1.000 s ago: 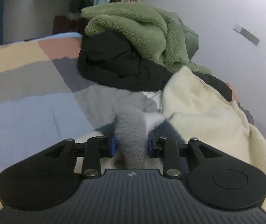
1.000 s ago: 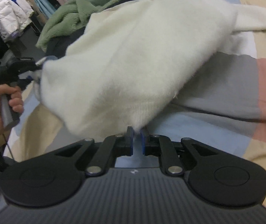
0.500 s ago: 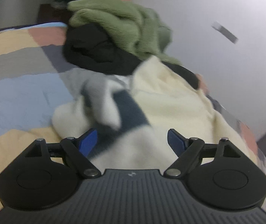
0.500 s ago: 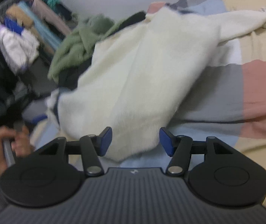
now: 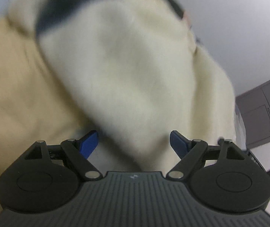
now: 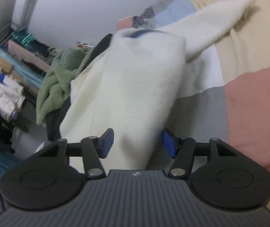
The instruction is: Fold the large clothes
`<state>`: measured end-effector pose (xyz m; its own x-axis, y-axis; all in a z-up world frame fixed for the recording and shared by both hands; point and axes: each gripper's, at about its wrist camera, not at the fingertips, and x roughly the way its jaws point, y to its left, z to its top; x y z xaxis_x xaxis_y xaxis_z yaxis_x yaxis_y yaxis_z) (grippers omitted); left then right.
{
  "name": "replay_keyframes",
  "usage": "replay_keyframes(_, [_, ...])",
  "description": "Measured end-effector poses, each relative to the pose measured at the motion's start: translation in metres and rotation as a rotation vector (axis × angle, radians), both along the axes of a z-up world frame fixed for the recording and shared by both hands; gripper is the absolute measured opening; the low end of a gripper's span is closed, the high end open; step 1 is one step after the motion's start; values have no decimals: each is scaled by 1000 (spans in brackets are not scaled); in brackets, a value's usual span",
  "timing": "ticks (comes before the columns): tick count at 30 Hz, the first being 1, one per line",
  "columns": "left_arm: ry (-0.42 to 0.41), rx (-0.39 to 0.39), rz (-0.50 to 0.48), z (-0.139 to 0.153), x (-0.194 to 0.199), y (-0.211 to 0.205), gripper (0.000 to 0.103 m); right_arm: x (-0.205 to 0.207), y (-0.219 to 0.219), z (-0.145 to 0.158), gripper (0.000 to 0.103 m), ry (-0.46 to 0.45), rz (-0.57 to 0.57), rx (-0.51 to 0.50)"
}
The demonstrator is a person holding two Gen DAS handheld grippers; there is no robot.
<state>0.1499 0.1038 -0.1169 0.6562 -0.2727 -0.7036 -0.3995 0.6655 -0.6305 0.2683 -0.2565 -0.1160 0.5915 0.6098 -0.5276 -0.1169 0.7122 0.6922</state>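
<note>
My left gripper [image 5: 134, 141] has its blue fingers [image 5: 89, 141] spread wide, and my right gripper [image 6: 137, 144] has just been opening to a moderate gap; the cream fleece sweater [image 6: 135, 87] runs between both pairs of fingers, and no pad presses on it. From my right view the sweater lies in a long bundle on the colour-block bedspread [image 6: 252, 98], one sleeve [image 6: 218, 26] stretched away to the far right. Just left of it I see a green fleece [image 6: 57, 83] heaped over a black garment [image 6: 54, 121].

Cream fleece garment [image 6: 135, 87] with navy trim, folded lengthwise on the patchwork bedspread [image 6: 248, 98], one sleeve outstretched
</note>
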Motion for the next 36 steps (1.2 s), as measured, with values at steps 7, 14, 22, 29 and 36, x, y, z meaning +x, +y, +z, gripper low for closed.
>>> replay_keyframes(7, [-41,-90,20,-7,13,4,83,14,24,-20,59,-26,16,-34])
replay_keyframes(14, [-59,-70,85,-5,17,10,49,16,23,-19,60,-42,56,102])
replay_keyframes(22, [-117,-88,180,10,-2,34,13,-4,12,13,60,-154,91,298])
replay_keyframes(29, [-188,-47,205,30,-28,39,12,-38,-5,48,60,-249,103,340])
replay_keyframes(36, [-194,-24,206,35,-42,43,12,-50,-1,49,59,-199,105,235])
